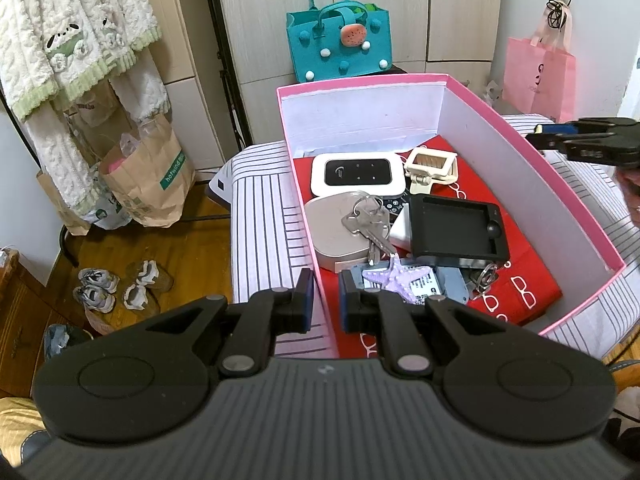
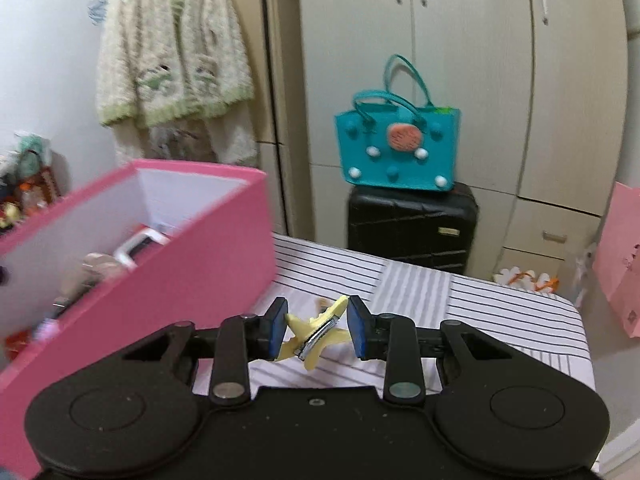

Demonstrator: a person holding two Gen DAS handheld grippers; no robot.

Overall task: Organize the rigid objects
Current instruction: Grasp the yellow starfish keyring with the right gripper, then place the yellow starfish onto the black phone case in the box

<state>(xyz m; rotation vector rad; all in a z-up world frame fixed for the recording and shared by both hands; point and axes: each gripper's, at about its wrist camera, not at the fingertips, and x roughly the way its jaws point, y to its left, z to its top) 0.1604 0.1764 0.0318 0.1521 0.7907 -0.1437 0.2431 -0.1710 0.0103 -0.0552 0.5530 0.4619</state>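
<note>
pink box (image 2: 132,280) blurred, contents indistinct

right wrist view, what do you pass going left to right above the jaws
pink box → yellow star clip → teal felt bag on the black suitcase → pink paper bag

The brown paper bag (image 1: 150,184) reads "hotwind" (white letters on a green strip).

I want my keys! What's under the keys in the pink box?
The keys lie on a flat grey heart-shaped case inside the pink box. Their tips reach a purple starfish clip. Whatever is beneath the case is covered.
</note>
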